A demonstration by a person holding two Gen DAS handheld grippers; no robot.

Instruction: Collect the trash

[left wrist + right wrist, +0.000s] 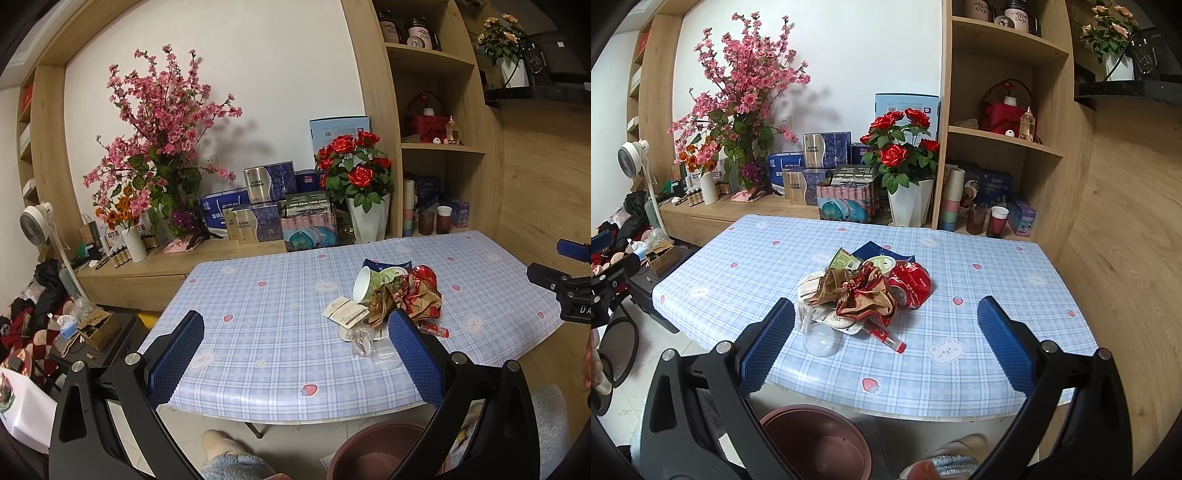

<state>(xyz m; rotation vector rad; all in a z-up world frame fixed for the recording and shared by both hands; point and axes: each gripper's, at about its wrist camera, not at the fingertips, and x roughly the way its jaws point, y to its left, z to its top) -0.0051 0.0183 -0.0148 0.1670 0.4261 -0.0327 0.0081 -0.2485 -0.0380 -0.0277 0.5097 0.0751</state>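
Note:
A heap of trash (864, 295) lies in the middle of the blue checked tablecloth (979, 280): a crushed red can (912, 286), crumpled brown and red wrappers, a paper cup (365, 284), a clear plastic lid (819, 339) and a red tube (884, 334). The heap shows in the left wrist view (399, 295) too. My left gripper (295, 354) is open and empty over the near table edge, left of the heap. My right gripper (886, 347) is open and empty in front of the heap. A brown bin (816, 443) stands on the floor below the table edge.
A wooden sideboard behind the table carries boxes, a pink blossom arrangement (742, 85) and red roses in a white vase (908, 199). Shelves (1001, 136) with cups stand at the right. A fan (37, 221) and clutter lie at the left. A slippered foot (229, 458) is beside the bin.

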